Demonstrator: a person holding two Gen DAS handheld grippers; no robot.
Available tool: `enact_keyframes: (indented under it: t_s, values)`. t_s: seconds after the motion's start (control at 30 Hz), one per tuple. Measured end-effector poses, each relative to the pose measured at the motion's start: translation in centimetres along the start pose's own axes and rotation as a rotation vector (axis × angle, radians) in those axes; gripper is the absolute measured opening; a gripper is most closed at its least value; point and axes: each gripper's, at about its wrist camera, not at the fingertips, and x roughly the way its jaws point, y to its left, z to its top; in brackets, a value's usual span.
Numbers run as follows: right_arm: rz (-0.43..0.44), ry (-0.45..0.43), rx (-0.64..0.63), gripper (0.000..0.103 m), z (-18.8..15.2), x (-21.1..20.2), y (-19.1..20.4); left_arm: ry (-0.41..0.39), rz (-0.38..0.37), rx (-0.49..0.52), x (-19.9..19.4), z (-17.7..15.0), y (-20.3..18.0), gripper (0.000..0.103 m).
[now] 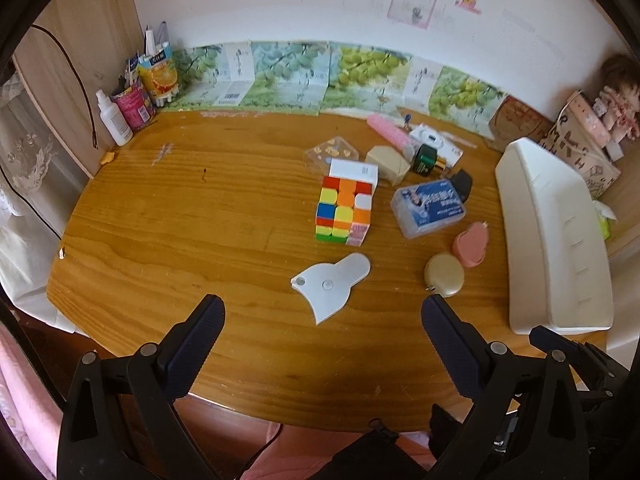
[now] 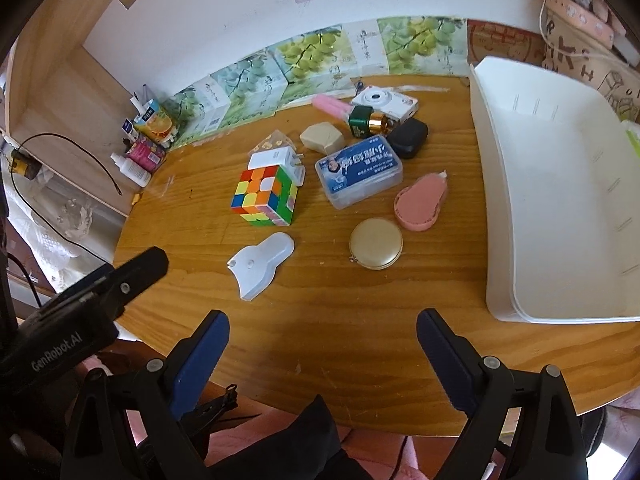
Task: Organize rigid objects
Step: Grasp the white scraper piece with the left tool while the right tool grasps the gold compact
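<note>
A wooden table (image 1: 180, 216) carries a cluster of small things: a colourful puzzle cube (image 1: 345, 210) (image 2: 265, 196), a flat white scraper-shaped piece (image 1: 330, 282) (image 2: 260, 264), a round beige case (image 1: 444, 275) (image 2: 376, 249), a pink case (image 1: 471, 244) (image 2: 420, 202) and a blue-labelled clear box (image 1: 428, 205) (image 2: 359, 170). A white bin (image 1: 556, 240) (image 2: 560, 184) stands empty at the right. My left gripper (image 1: 323, 316) is open above the table's near edge, just short of the white piece. My right gripper (image 2: 323, 330) is open too, nothing between its fingers.
Behind the cube lie a white adapter (image 2: 272, 157), a beige block (image 2: 322, 137), a green bottle (image 2: 366, 121), a black case (image 2: 408, 138), a pink comb (image 2: 330, 105) and a white camera (image 2: 384, 103). Bottles and cartons (image 1: 136, 92) crowd the far left corner. Paper bags (image 2: 580, 40) stand behind the bin.
</note>
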Motion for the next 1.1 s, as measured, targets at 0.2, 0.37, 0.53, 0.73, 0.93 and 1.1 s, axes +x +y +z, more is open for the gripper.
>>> enact_keyframes:
  t_s: [0.2, 0.37, 0.53, 0.73, 0.93, 1.1]
  values:
    - [-0.002, 0.069, 0.041, 0.095, 0.3, 1.6, -0.9, 0.102, 0.008, 0.006, 2.7, 0.4, -0.3, 0.099]
    - [-0.021, 0.130, 0.063, 0.095, 1.1, 3.5, -1.2, 0.221, 0.019, 0.001, 5.9, 1.3, 0.1, 0.099]
    - [-0.051, 0.206, 0.112, 0.090, 2.6, 5.9, -1.7, 0.370, 0.008, -0.013, 9.8, 2.2, 0.8, 0.099]
    - [-0.105, 0.279, 0.197, 0.081, 3.8, 8.9, -2.8, 0.506, 0.001, 0.007, 13.3, 2.5, 0.8, 0.099]
    - [-0.143, 0.319, 0.269, 0.075, 4.6, 11.3, -4.2, 0.597, -0.005, 0.055, 15.8, 2.7, -0.2, 0.099]
    - [-0.185, 0.338, 0.283, 0.070, 5.4, 12.9, -4.6, 0.653, 0.007, 0.084, 17.5, 3.0, -0.9, 0.095]
